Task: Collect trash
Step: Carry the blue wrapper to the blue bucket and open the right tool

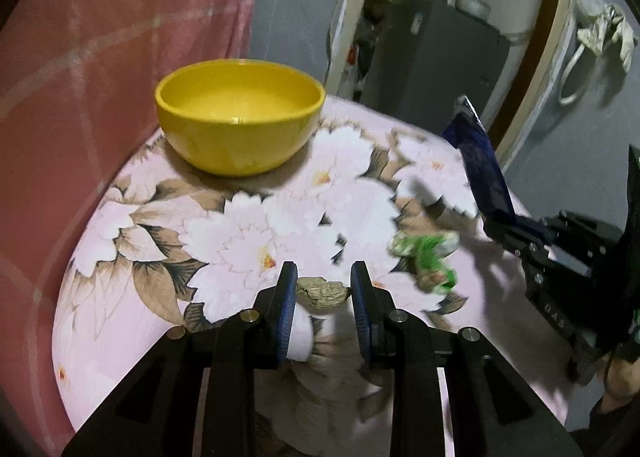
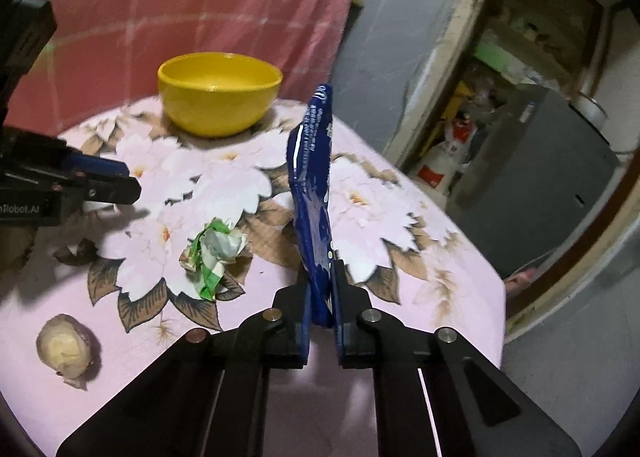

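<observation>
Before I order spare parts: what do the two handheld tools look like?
Both are black, angular two-finger frames with round metal pins at the joints. The left tool has ribbed blue pads; the right tool looks the same build. White lettering marks the left tool's side.

Yellow bowl [image 1: 239, 119], blue wrapper [image 2: 314, 201], pink floral cloth [image 1: 360, 193], green-white wrapper [image 2: 216, 253]

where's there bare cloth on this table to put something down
Bare floral cloth lies right of the blue wrapper, out to the table's edge, and between the yellow bowl and the crumpled green wrapper. The near-left is crowded: green wrapper, a pale round scrap, the left gripper.
</observation>
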